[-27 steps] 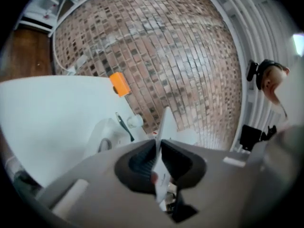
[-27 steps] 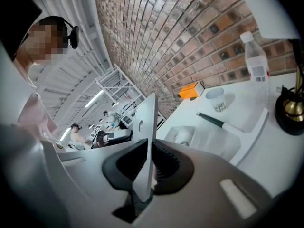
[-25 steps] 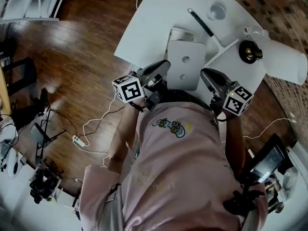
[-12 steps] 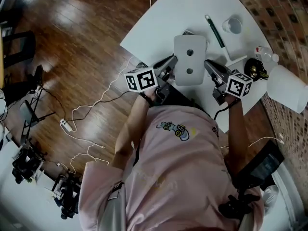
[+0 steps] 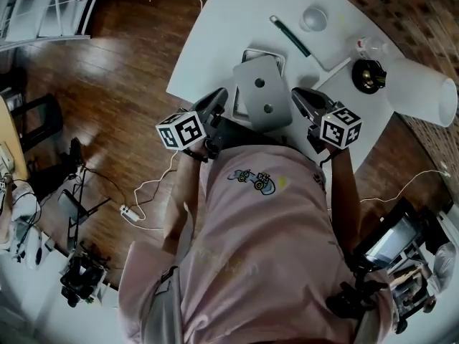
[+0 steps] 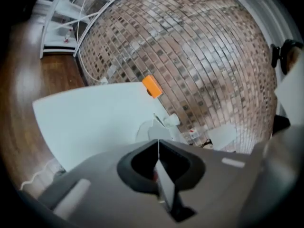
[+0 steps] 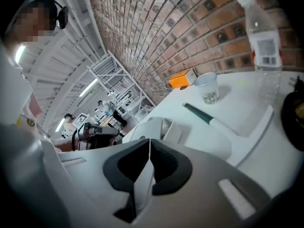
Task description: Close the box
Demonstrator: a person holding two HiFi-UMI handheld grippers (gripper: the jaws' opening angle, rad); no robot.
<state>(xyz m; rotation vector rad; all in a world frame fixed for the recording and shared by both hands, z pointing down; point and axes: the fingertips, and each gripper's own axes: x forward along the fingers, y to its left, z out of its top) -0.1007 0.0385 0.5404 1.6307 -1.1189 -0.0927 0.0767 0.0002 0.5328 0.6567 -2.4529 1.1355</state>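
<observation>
A flat grey lid (image 5: 262, 102) with two dark spots is held by its two side edges, tilted over the white box (image 5: 259, 53) on the white table (image 5: 215, 34). My left gripper (image 5: 224, 100) is shut on the lid's left edge, which shows as a thin strip (image 6: 166, 189) between its jaws. My right gripper (image 5: 297, 100) is shut on the right edge (image 7: 141, 184). Both pairs of jaws have just closed tighter on the lid. Beyond the jaws, the box (image 6: 151, 127) (image 7: 156, 126) lies just ahead. Most of the box is hidden under the lid in the head view.
A green-handled tool (image 5: 288, 36), a white cup (image 5: 314, 18), a clear bottle (image 7: 262, 42) and a black and gold object (image 5: 370, 74) lie beyond the box. An orange block (image 6: 152, 85) sits by the brick wall. Wooden floor with cables lies to the left.
The lid has tipped down from nearly upright toward the box. Both grippers have sunk with it; the lid no longer stands up above the jaws in the gripper views.
</observation>
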